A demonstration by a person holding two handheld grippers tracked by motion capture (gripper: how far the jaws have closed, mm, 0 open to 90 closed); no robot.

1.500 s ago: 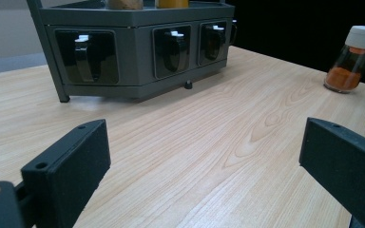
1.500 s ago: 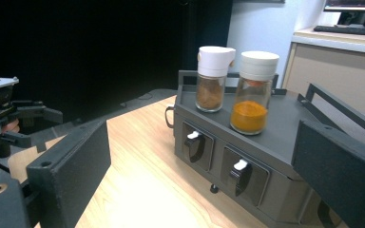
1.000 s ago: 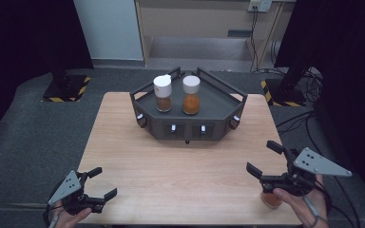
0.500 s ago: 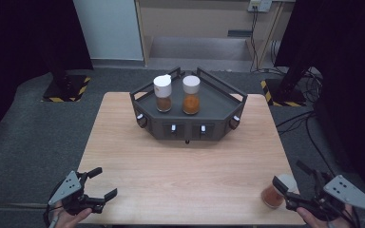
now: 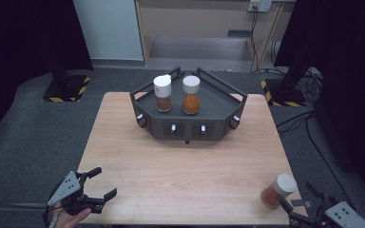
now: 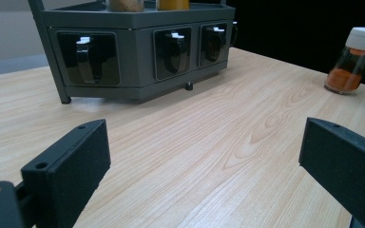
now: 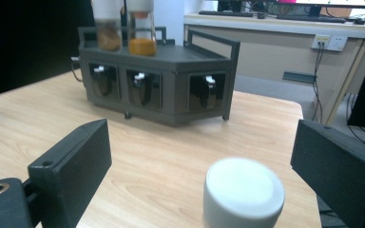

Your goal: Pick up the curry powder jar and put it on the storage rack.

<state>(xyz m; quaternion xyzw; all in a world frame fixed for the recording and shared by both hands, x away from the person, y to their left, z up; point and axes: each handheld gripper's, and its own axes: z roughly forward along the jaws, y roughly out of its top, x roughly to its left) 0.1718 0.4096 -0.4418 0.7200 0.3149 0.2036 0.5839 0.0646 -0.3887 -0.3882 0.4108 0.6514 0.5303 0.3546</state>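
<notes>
Right now the right claw [image 5: 309, 209] sits at the near right corner of the desk [image 5: 180, 171], jaws spread wide and gripping nothing, with the white-capped spice jar [image 5: 278, 190] standing upright just ahead of it. In the right gripper view the jar's cap [image 7: 244, 192] lies low between the two jaws, touching neither. The left claw [image 5: 95, 187] rests at the near left corner, likewise released and empty, well apart from the jar. Two more jars [image 5: 177, 94] stand side by side on the dark rack [image 5: 218, 102] at the far side of the desk.

The step in hand looks like taking up the lone jar. To do it well, bring the right claw forward level, centre the jaws on the glass body below the cap, and close squarely so the jar does not tip or skid off the nearby desk edge.
</notes>
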